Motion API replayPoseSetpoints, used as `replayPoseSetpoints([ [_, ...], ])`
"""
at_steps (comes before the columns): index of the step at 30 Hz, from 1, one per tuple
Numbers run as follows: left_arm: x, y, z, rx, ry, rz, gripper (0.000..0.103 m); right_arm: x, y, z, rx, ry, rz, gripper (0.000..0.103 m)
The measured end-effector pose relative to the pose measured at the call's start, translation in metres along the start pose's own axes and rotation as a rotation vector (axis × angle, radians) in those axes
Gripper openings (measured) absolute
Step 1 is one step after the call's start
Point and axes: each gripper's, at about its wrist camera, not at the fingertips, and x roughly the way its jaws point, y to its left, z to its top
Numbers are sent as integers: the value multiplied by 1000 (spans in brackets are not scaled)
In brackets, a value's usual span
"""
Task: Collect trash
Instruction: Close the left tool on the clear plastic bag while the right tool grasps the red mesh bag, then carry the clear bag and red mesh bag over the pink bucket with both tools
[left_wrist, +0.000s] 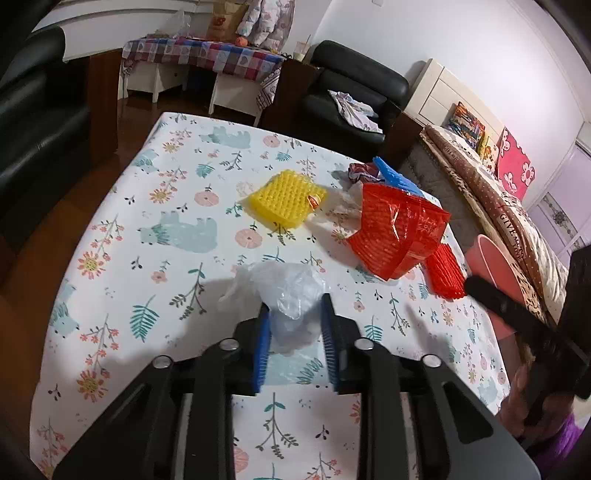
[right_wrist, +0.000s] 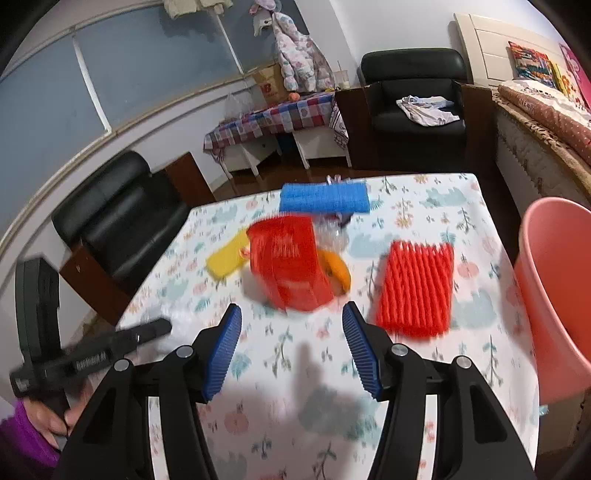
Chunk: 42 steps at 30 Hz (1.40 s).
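Left tongs (left_wrist: 295, 306): clamped on a crumpled clear plastic bag (left_wrist: 284, 291), which is pressed between the blue pads on the floral desk (left_wrist: 122, 236). Right tongs (right_wrist: 291, 325): held apart, nothing between them. Ahead of the right tongs a red mesh bag (right_wrist: 291, 266) is seen; to their right, a red foam net (right_wrist: 417, 288) and a pink bin (right_wrist: 554, 295).
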Motion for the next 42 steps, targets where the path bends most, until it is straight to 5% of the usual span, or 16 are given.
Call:
replayPoseSetpoints([
  [13, -9, 1, 4, 10, -23, 1, 21, 38, 4, 43, -34, -28, -7, 54],
  [17, -11, -1, 6, 15, -28, -6, 21, 47, 1, 41, -23, 27, 15, 15],
  [22, -16, -11, 10, 34, -43, -11, 21, 33, 0, 30, -5, 22, 55, 6],
  [33, -24, -50, 18, 101, -67, -51, 21, -27, -4, 16, 5, -22, 91, 5],
  [42, -10, -106, 23, 193, -51, -109, 21, -79, -41, 13, 72, -100, 12, 5],
])
